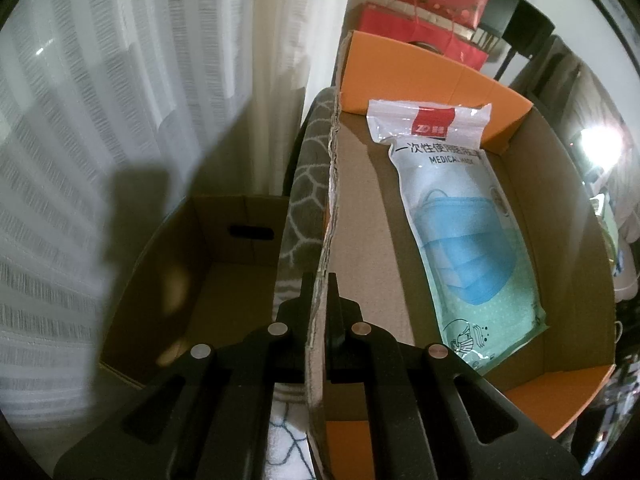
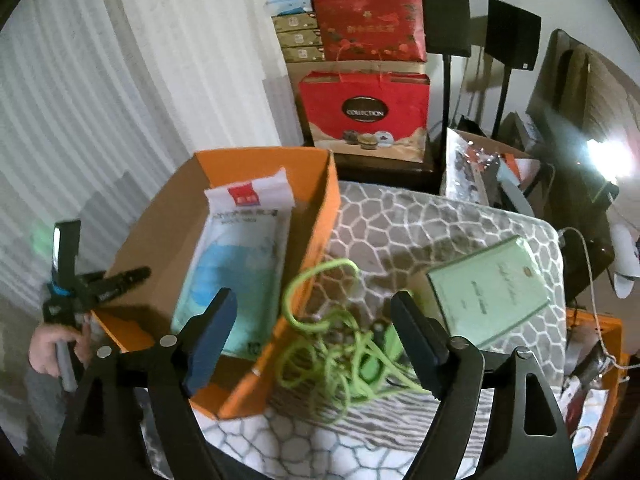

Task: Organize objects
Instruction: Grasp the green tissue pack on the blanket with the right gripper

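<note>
Far ahead of the right claw, red gift bags stand stacked against the wall, with flat gold boxes to their left and two black speakers on stands to their right. White curtains hang left of both claws.

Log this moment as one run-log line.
left hand-held gripper: shut on box wall | right hand-held gripper: open over green cord | mask pack: in box | green booklet: on cushion

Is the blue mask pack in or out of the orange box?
In. The flat plastic blue mask pack lies on the floor of the orange cardboard box, inside its walls.
</note>
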Demonstrator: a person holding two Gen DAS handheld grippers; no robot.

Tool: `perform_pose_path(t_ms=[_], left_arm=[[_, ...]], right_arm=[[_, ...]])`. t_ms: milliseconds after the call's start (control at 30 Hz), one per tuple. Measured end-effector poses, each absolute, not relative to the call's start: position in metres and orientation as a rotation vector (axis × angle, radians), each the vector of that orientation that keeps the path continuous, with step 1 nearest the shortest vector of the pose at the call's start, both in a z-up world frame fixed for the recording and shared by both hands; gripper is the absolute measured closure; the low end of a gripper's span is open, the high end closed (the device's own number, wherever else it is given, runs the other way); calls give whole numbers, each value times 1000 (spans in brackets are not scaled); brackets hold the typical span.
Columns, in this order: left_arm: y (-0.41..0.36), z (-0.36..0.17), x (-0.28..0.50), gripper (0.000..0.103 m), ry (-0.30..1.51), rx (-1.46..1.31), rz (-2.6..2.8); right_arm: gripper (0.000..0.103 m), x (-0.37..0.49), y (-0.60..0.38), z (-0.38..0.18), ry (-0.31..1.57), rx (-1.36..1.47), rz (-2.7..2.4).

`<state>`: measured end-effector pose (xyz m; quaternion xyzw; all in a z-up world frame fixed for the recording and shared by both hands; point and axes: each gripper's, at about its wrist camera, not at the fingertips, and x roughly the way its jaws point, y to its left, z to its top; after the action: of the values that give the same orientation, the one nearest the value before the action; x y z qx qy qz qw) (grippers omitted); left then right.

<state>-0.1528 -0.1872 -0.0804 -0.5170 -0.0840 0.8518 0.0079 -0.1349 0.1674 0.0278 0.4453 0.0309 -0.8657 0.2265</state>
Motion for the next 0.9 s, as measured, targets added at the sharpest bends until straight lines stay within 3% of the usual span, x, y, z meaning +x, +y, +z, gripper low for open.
perform_pose_path(t_ms=[300, 567, 733, 900], left_arm=[[-187, -81, -153, 100, -261, -1617, 2663], [-187, -81, -152, 100, -256, -1617, 2665], [-187, -82, -152, 100, -256, -1618, 2666], [-187, -82, -152, 100, -253, -1618, 2666]], right_arm=[[22, -126, 193, -7, 57, 1287, -2351], [19, -126, 237, 1, -64, 1293, -2435], [14, -142, 271, 0, -235, 1351, -2500], [1, -163, 302, -15, -492, 1429, -2532]])
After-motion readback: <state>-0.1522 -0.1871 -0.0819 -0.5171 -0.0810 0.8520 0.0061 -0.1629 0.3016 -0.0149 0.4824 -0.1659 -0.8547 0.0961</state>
